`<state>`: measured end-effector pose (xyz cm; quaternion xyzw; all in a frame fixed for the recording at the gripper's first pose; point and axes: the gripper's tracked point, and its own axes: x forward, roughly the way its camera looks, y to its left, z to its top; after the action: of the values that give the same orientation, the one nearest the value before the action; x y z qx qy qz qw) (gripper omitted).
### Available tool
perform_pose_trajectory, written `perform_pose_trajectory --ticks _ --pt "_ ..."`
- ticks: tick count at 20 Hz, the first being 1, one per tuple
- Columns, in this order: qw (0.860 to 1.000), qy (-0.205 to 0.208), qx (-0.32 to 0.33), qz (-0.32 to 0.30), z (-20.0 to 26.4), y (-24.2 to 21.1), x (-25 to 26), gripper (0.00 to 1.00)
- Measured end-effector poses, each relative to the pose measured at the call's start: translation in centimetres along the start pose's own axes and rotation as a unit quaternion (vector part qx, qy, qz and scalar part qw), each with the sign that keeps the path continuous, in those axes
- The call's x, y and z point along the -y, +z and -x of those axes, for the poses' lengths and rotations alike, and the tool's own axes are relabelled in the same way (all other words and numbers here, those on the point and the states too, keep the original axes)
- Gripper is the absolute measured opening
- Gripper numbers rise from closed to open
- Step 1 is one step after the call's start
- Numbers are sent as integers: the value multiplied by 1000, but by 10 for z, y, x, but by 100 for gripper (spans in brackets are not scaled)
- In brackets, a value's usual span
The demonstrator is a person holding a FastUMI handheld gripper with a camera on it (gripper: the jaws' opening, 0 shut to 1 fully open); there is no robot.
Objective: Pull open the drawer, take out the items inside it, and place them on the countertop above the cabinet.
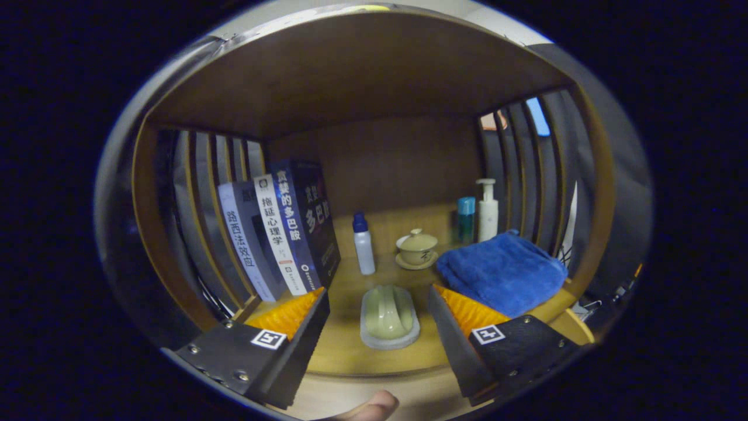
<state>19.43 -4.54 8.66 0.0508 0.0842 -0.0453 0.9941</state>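
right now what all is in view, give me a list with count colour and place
books: three, grey, white and dark blue, upright beyond the left finger
small bottle: one, white with blue cap, beside the books
lidded cup on saucer: one, beige, at the back of the shelf
teal bottle: one, back right corner
pump bottle: one, white, next to the teal bottle
towel: one, blue, folded, beyond the right finger
soap dish: one, pale green on a grey base, between the fingers
shelf: one, wooden, slatted sides
fingers: two, open, touching nothing
fingertip: one, below the fingers
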Motion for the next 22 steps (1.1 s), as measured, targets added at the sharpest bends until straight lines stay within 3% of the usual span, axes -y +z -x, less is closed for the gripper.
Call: perform_pose_trajectory --ticks 11,15,22 --pt "998 -16 56 29 151 56 -11 99" --pt "997 7 68 25 207 48 -14 100" --pt "997 -3 66 27 271 7 23 100"
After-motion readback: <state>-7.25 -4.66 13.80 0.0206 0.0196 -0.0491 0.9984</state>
